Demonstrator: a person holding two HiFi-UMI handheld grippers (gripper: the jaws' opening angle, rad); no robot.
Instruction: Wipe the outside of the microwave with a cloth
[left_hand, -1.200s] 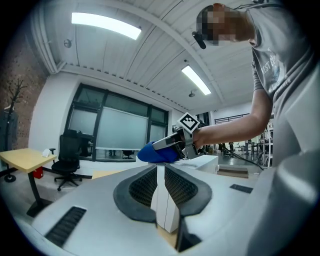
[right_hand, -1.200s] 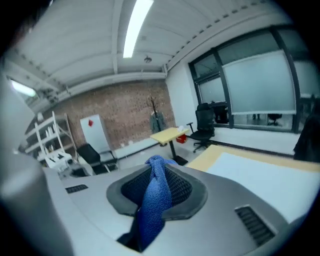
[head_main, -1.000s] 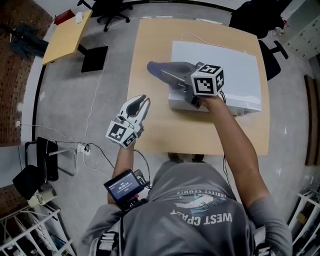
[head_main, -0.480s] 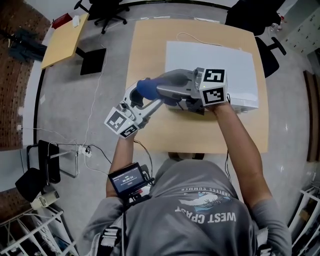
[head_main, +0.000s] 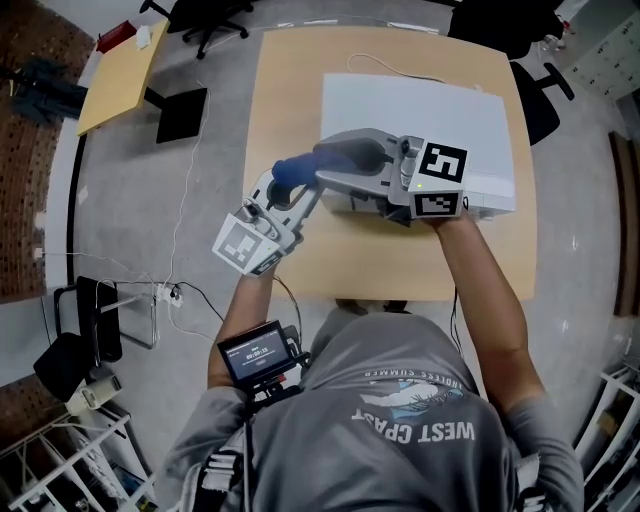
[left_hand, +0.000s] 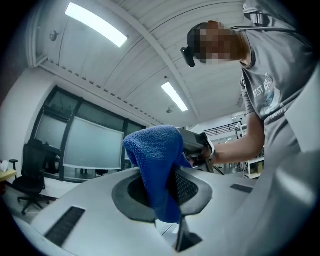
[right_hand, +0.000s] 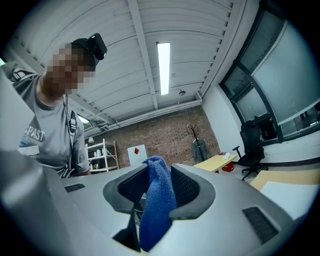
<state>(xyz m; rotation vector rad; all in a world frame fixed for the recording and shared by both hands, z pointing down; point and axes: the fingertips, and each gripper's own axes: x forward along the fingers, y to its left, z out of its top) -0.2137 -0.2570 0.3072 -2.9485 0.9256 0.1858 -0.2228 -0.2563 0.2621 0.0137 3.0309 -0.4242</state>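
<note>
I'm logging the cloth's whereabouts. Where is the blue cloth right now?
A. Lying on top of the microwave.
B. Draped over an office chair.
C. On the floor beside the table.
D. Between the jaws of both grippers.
D: the blue cloth stands between the jaws of the left gripper, which have just been closing, and of the right gripper, which have just been opening; it is off the microwave.

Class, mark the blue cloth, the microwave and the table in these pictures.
blue cloth (left_hand: 152, 150), left gripper view, on its bunched upper fold.
microwave (head_main: 420, 110), head view, on its white top panel.
table (head_main: 285, 90), head view, on bare wood beside the microwave.
</note>
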